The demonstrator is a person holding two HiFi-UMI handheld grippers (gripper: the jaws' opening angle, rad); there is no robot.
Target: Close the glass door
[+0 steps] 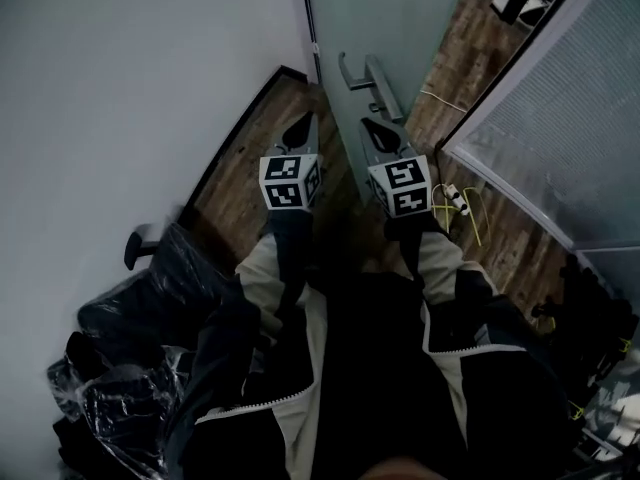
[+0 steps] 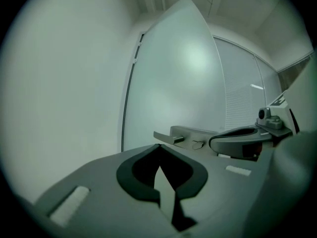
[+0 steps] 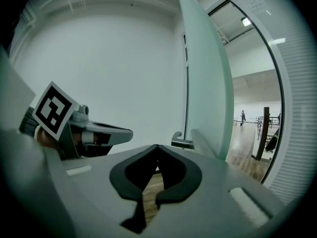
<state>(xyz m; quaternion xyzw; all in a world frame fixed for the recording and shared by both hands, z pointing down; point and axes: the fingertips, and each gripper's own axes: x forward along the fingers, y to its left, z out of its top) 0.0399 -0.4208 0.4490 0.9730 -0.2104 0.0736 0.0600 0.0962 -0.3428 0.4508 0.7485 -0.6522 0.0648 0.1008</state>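
Two grippers are held side by side above the wooden floor (image 1: 240, 173), both pointing at the glass door (image 1: 390, 18). The left gripper (image 1: 302, 120) has its fingers (image 2: 133, 175) pressed together at the tips with nothing between them. The right gripper (image 1: 372, 126) is the same, its fingers (image 3: 124, 177) closed and empty. Each carries a cube with square markers (part of the tool itself), and the person's sleeves (image 1: 270, 268) run back from them.

The frosted door stands ajar beside the white wall (image 1: 120, 68). In the right gripper view it shows nearly edge-on, with a corridor open past its free edge. Its lever handle (image 1: 368, 76) juts from the face turned toward the person. The right gripper's tip lies just beside that handle, though contact cannot be told. The left gripper's tip points at the door face between the handle and the wall, near the door but apart from it.

Some dark plastic bags (image 1: 130, 368) are heaped along the wall at the floor's near left, and a yellow cable (image 1: 470, 208) trails over the floor on the right, below a panel of blinds (image 1: 570, 118).
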